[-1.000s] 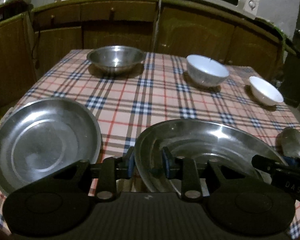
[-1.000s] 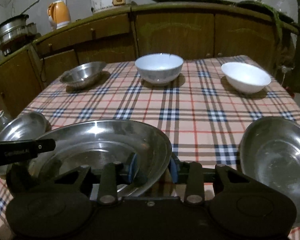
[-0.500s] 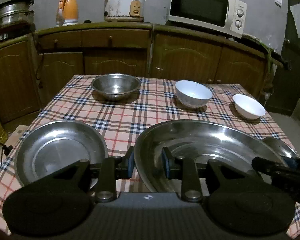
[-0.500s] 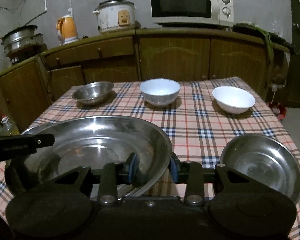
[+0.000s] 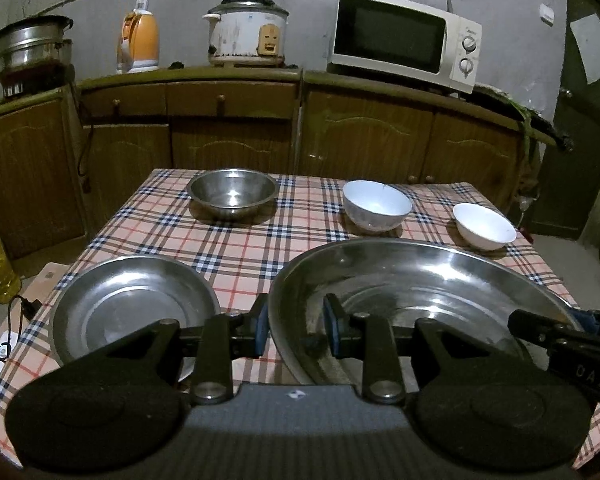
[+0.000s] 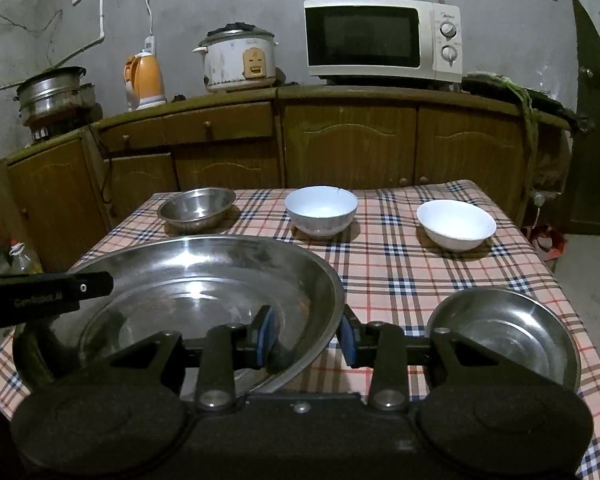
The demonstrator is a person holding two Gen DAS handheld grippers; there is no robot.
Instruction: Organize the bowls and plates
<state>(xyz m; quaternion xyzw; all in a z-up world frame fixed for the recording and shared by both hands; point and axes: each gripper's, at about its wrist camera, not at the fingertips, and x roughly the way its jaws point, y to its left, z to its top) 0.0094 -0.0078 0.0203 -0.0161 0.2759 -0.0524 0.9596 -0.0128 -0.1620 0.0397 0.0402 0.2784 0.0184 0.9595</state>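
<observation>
Steel, wide and shallow: the large plate [image 5: 420, 292] hangs above the near edge of the checked counter [image 5: 300, 240], carried between both tools. The left gripper [image 5: 294, 328] is clenched on its left rim, one pad outside and one inside; the right gripper [image 6: 306, 334] grasps the opposite rim the same way.

Carrying it well, I'd judge, means keeping both hands level with each other and moving them as one, since a rim pinch on smooth metal could slip or twist if either side leads. It looks meant to join one of the smaller plates, so it should come down flat and centred, and neither jaws should let go until it sits.

The large plate is empty, only reflections in it. A smaller steel plate [image 5: 134, 312] lies on the counter to its left, and another steel plate [image 6: 504, 336] to its right; both bare. Along the far edge stand a steel bowl [image 5: 233, 196], a pale bowl [image 5: 377, 205] and a white bowl [image 5: 483, 226], well apart, each with nothing in it that I can see.
</observation>
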